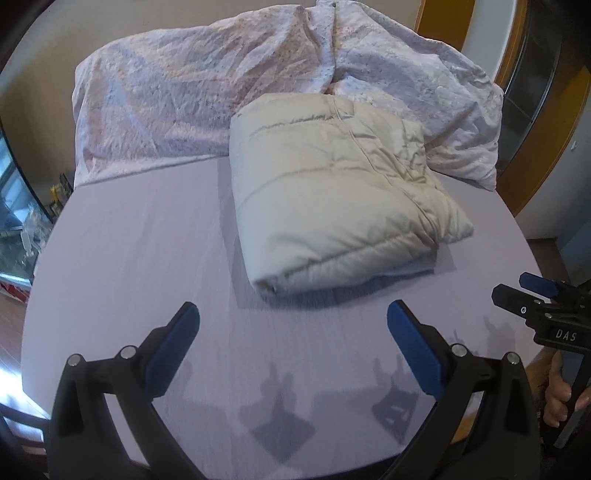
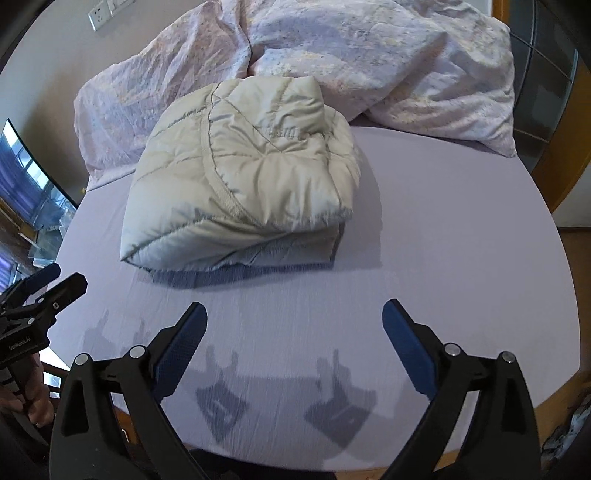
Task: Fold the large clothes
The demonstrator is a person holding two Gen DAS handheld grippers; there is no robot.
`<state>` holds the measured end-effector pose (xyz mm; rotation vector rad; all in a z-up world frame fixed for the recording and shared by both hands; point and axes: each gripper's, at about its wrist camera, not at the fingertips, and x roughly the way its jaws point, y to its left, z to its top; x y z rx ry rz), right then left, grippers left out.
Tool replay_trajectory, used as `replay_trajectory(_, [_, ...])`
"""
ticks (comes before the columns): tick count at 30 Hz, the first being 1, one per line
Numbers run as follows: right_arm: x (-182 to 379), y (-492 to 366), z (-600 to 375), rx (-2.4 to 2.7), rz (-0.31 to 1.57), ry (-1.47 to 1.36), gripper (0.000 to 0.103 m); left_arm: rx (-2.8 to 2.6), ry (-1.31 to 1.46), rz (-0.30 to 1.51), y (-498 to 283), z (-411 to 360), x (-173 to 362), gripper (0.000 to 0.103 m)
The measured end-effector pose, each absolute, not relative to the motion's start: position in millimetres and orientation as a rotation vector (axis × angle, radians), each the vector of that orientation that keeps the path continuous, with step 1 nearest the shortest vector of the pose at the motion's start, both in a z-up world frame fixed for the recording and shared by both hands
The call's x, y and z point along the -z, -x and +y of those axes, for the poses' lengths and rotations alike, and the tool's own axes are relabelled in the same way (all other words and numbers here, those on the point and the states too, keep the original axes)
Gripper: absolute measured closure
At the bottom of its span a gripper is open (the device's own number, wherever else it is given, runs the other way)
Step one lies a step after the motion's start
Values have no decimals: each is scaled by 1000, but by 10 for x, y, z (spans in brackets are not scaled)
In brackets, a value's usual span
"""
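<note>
Looking along the left tool (image 1: 293, 325), its blue-padded jaws stand wide apart with nothing between them, hanging over bare sheet near the bed's (image 1: 147, 258) near edge. The cream puffer jacket (image 1: 332, 203) lies as a squared, thick bundle around the middle of the bed, well clear of both tools; judging by its tidy stacked layers, the folding looks finished and the tools are held off so as not to disturb it. Behind it, along the far edge, a rumpled floral duvet (image 1: 177, 103) is heaped, its right mound just touching the jacket's far corner. The right tool (image 1: 532, 295) shows at the near right edge, a hand (image 1: 561, 391) gripping its handle. Tool shadows fall on the empty sheet in front.

From the right tool (image 2: 295, 325), the same holds: jaws spread fully, empty, over plain sheet by the near edge. The jacket (image 2: 240, 177) sits left of centre, its collar end rolled on top, the loose lower layers puffing out towards the near edge; being slippery and springy, it could slump open. The duvet (image 2: 369, 59) crowds the far edge, leaving little room beyond. The left tool (image 2: 40, 295) enters at the near left corner. A wall socket (image 2: 96, 16) shows above.
</note>
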<state>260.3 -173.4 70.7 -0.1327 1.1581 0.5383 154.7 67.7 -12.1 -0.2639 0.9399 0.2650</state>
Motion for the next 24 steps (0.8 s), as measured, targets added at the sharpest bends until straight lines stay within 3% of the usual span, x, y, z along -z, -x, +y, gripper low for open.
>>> replay_trajectory(24, [-714, -2333, -1732, -576, 1177, 84, 5, -235, 319, 915, -1315, 458, 147, 2])
